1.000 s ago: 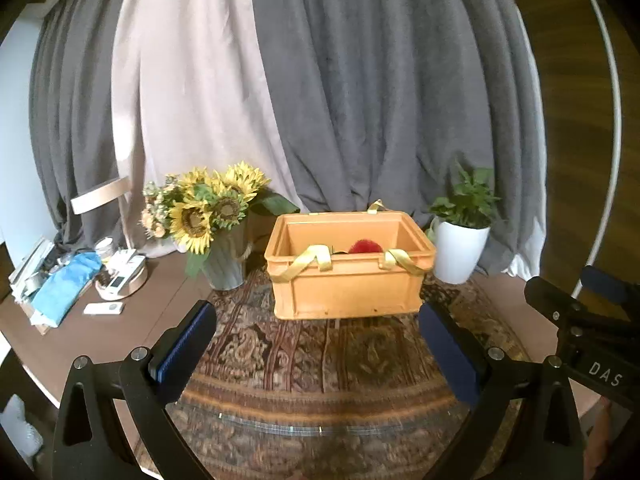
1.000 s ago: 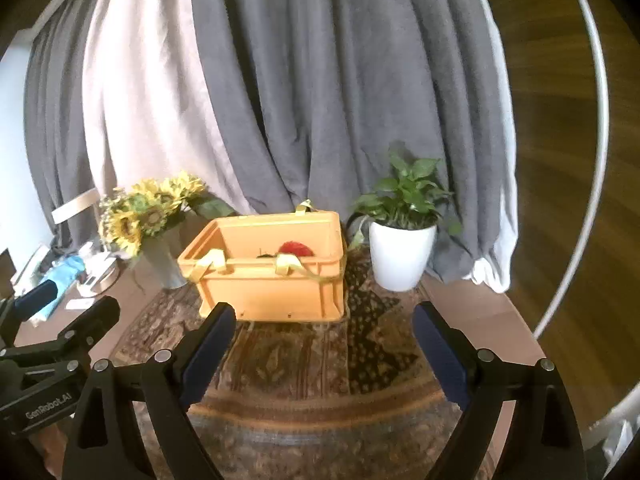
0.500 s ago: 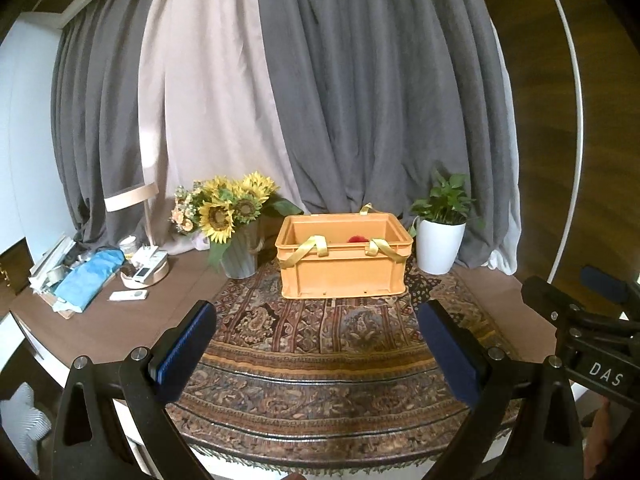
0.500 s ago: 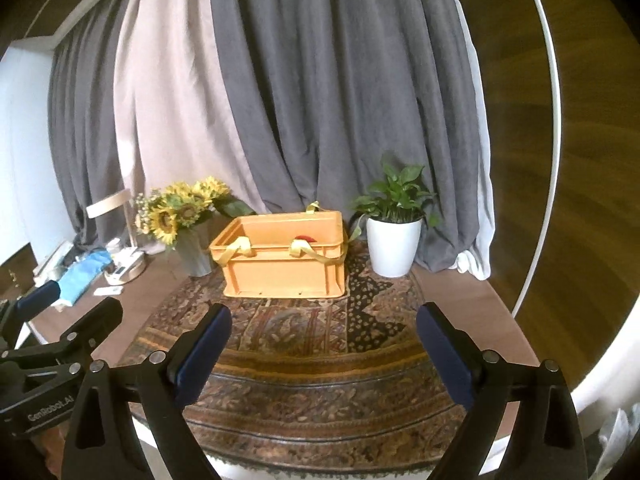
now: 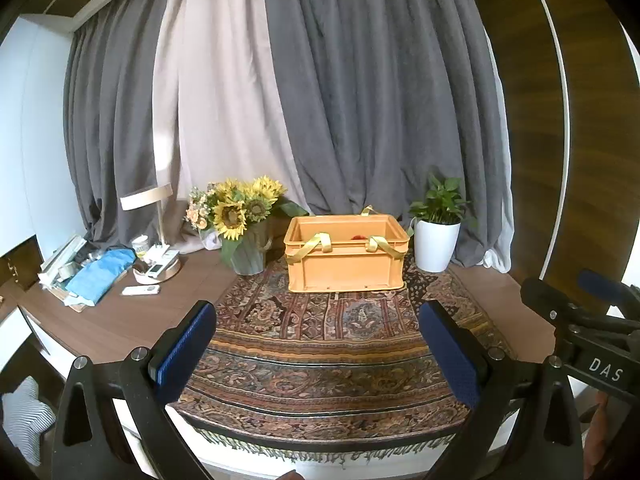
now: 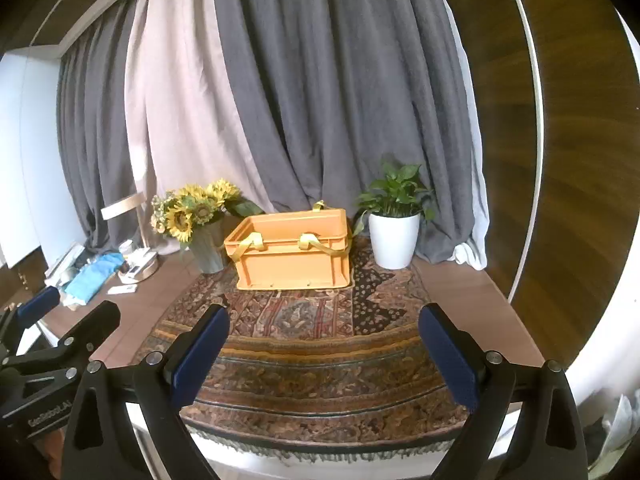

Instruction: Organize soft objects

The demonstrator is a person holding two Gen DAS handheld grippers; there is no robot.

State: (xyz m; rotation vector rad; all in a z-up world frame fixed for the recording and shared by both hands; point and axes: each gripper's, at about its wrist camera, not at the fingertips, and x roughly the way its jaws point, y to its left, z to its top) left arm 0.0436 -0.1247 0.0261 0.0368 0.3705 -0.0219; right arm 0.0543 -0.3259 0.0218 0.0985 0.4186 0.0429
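My left tool [image 5: 316, 354] and right tool [image 6: 322, 354] hang level over the near edge of the worktop [image 5: 120, 320], both spread wide with nothing between their blue pads [image 5: 184, 346]. Each points straight ahead toward the far side, fingers forward and roughly parallel to the surface. The two are held side by side: the right tool's black frame shows at the right edge of the left wrist view, and the left tool's frame shows at the lower left of the right wrist view.

A patterned rug [image 5: 340, 344] covers the middle of the worktop, its fringe hanging over the near edge. At the rug's far end stands an orange crate [image 5: 344, 270] with yellow straps [image 5: 310, 248] draped over its front rim. A red soft thing [image 5: 359, 236] peeks above that rim from inside the crate, toward the right; its shape cannot be made out. Both tools are well apart from the crate.

Sunflowers [image 5: 236, 210] in a grey vase stand just left of the crate, a potted plant [image 5: 438, 226] in a white pot just right of it. Farther left lie a blue cloth [image 5: 102, 274], a lamp [image 5: 150, 204] and a remote [image 5: 140, 290]. Grey and pale curtains [image 5: 320, 100] hang behind.
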